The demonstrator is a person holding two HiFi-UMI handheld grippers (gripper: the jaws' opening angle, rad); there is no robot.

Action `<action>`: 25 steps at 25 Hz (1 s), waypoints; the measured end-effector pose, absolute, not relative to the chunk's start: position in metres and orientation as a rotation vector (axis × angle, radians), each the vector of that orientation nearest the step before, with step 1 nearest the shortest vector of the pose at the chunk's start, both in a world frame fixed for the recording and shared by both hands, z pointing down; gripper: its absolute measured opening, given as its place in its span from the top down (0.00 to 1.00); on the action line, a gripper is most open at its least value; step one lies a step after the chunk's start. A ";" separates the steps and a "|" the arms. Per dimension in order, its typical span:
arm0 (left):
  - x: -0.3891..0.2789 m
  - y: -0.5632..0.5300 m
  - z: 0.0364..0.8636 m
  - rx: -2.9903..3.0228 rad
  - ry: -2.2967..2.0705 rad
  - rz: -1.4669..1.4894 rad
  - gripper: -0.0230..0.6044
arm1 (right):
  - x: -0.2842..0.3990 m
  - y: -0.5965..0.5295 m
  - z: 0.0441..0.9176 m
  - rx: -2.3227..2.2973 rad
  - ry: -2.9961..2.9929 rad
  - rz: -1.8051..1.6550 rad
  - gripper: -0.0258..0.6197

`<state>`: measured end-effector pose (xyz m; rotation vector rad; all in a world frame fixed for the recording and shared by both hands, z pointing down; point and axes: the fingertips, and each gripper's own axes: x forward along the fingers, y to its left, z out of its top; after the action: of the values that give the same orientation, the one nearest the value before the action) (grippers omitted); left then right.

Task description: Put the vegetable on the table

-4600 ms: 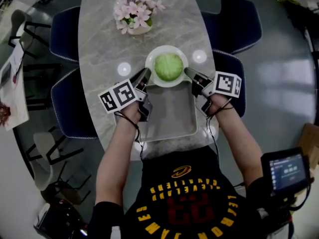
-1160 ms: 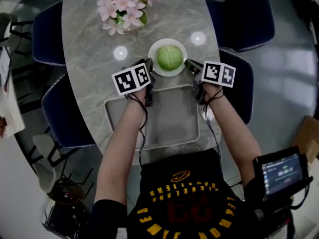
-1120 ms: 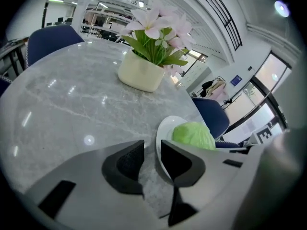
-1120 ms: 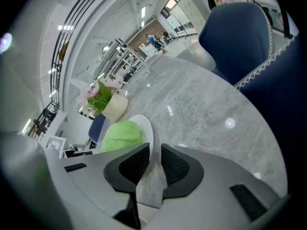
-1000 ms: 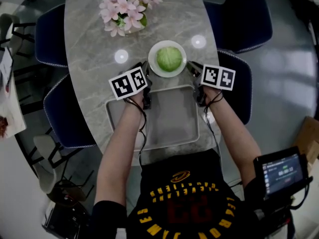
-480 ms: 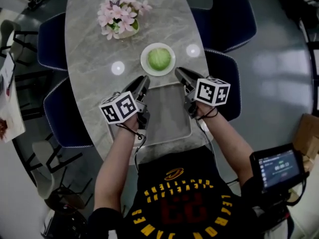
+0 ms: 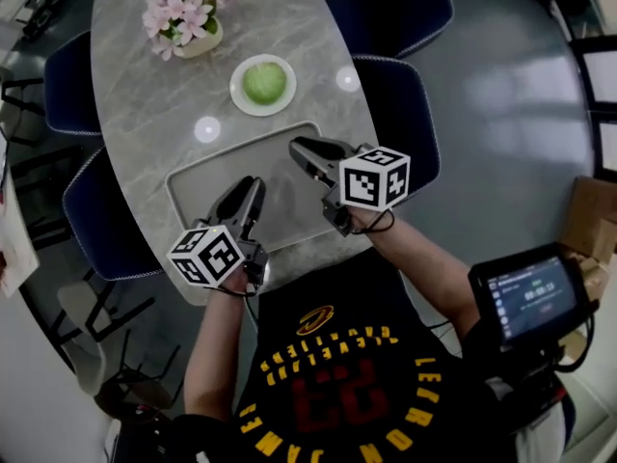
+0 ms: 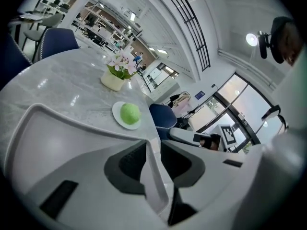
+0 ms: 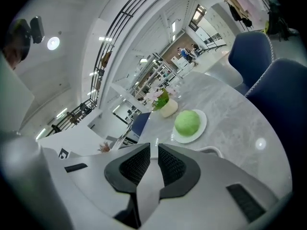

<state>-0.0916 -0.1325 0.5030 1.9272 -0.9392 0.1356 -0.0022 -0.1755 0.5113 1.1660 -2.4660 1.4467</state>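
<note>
The vegetable [image 7: 265, 83], a round pale-green head much like a cabbage, sat on a white plate [image 7: 237, 93]. The plate stood on the grey marble table [image 7: 135, 75], just beyond the far edge of a grey tray [image 7: 207, 186]. Nothing touched the vegetable or its plate. A pot of pink flowers [image 7: 188, 17] stood farther up the table, well apart from both.

Both grippers were on the near side, over the tray and clear of the plate. The right gripper [image 7: 297, 148] hung above the tray's far right part and pointed across it. The left gripper [image 7: 253, 186] lay lower and closer to the person, near the tray's front edge. In each gripper view the dark ribbed pads were drawn together to a thin slit. Only the tray rim and table showed through the slit, so neither gripper had hold of anything. The vegetable appeared ahead of each gripper and some way off [image 8: 129, 113] [image 9: 187, 123].

Judging by how things lay, the placing step looked finished: the vegetable was on the table, carried by its plate, and the tray was bare. What remained seemed to be only bringing the two grippers to rest. If the vegetable were meant to sit on the marble without the plate, the jaws would first need to spread wide. The head is broad and round, so a narrow pinch would likely slip, and gripping low on its sides from both directions would be safer.
</note>
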 end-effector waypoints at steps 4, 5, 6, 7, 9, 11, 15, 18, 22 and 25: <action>-0.079 -0.119 0.501 1.909 -0.926 0.104 0.81 | -0.012 -0.162 0.508 1.116 -2.480 1.459 0.87; -0.074 -0.116 0.499 1.913 -0.915 0.103 0.81 | -0.014 -0.159 0.507 1.110 -2.483 1.462 0.87; -0.070 -0.113 0.496 1.920 -0.905 0.101 0.81 | -0.016 -0.157 0.505 1.105 -2.488 1.462 0.87; -0.066 -0.111 0.493 1.930 -0.897 0.097 0.81 | -0.018 -0.156 0.504 1.098 -2.494 1.459 0.87; -0.062 -0.110 0.485 1.951 -0.894 0.086 0.81 | -0.022 -0.154 0.502 1.079 -2.505 1.450 0.87; -0.063 -0.111 0.479 1.964 -0.904 0.070 0.81 | -0.026 -0.152 0.502 1.057 -2.514 1.445 0.87; -0.064 -0.094 0.453 2.001 -0.922 0.041 0.81 | -0.026 -0.129 0.478 1.041 -2.553 1.409 0.87; -0.063 -0.070 0.424 2.041 -0.935 0.017 0.81 | -0.024 -0.103 0.442 1.027 -2.618 1.333 0.87; -0.068 -0.054 0.407 2.057 -0.933 -0.005 0.81 | -0.030 -0.084 0.413 1.021 -2.674 1.239 0.87; -0.074 -0.051 0.398 2.099 -0.966 -0.010 0.81 | -0.038 -0.078 0.391 1.015 -2.734 1.137 0.87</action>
<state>-0.0736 -0.0514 0.3982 2.0994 -0.9660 -0.0104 -0.0384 -0.0779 0.3914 1.0147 -2.7336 1.1370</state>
